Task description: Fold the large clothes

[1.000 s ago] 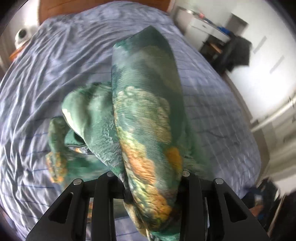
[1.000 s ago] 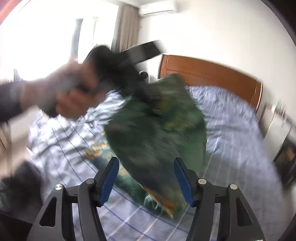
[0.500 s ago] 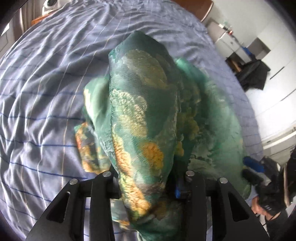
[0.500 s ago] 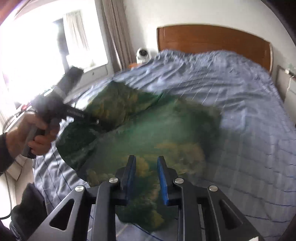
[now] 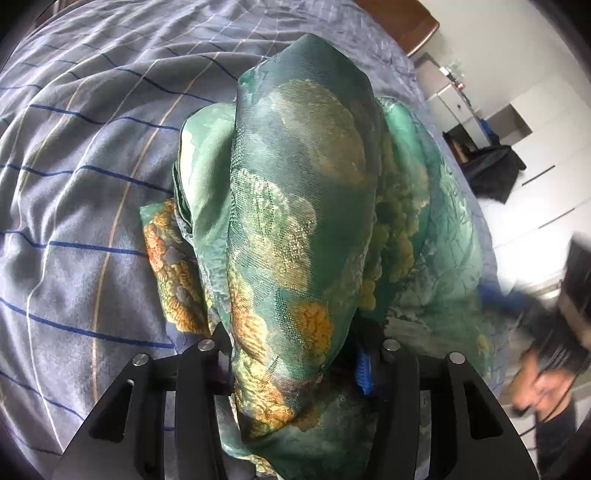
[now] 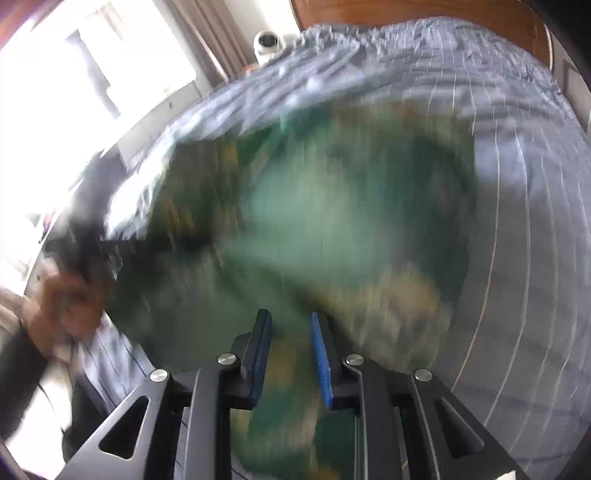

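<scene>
Two grippers are over the bed (image 5: 85, 206), and you hold one in each hand; the green garment (image 5: 303, 206), printed with orange and yellow patches, is bunched in a heap on the blue-grey checked bedspread, toward the bed's near edge and well apart from the wooden headboard (image 6: 406, 14) at the far end; your left gripper (image 5: 295, 354) has a thick fold of that garment rising up between its fingers (image 5: 364, 373), which are easing apart as you look, though the cloth fills the gap and presses against both sides; the rest of the garment spills to the right and down onto the bedspread, with an orange-patterned corner lying flat at the left of the heap; your right gripper (image 6: 290, 354) points down at the same heap from the other side; its blue-padded fingers (image 6: 319, 354) stand narrowly apart with a strip of the green cloth running between them, but the picture is smeared, so you cannot tell whether the pads truly pinch it; your left hand (image 6: 62, 310) shows blurred at the left edge of the right wrist view, gripping its black handle beside the garment; a white round device (image 6: 267, 42) sits beyond the bed's far corner, near the curtain (image 6: 207, 33).
</scene>
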`<control>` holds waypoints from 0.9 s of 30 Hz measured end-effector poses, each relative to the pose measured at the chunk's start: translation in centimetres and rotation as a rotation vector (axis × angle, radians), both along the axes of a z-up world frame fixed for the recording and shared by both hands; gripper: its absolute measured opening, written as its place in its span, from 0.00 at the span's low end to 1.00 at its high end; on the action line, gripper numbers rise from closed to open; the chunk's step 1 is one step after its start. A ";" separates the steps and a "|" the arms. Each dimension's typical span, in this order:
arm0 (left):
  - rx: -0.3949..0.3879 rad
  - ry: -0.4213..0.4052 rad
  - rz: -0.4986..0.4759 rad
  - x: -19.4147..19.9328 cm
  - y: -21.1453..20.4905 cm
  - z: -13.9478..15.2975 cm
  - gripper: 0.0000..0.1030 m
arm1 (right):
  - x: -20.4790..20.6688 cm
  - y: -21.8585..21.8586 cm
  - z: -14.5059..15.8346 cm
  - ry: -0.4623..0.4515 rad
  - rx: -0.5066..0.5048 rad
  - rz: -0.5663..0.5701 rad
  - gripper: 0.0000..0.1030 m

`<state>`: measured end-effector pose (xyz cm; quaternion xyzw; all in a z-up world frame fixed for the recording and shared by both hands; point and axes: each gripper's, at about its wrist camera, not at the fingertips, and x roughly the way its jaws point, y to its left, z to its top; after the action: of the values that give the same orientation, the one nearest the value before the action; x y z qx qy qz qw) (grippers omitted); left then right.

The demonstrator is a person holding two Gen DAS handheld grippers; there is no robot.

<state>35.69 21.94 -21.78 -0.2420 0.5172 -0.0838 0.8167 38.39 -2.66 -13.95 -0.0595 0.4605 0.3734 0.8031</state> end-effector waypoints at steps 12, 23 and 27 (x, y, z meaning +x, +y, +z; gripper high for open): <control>0.060 -0.008 0.035 -1.8 -0.9 -0.6 0.49 | 13.1 9.0 -3.9 0.097 -0.047 -0.150 0.21; 0.050 -0.019 0.029 -1.8 -1.2 -0.5 0.50 | 5.9 5.0 -0.4 0.001 -0.039 -0.062 0.22; 0.052 -0.024 0.032 -1.9 -1.1 -0.6 0.50 | 0.4 0.4 -0.5 -0.019 -0.046 0.007 0.22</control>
<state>33.75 20.84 -22.36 -0.2278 0.5056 -0.0603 0.8300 38.76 -2.26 -14.40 -0.0833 0.4612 0.3649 0.8045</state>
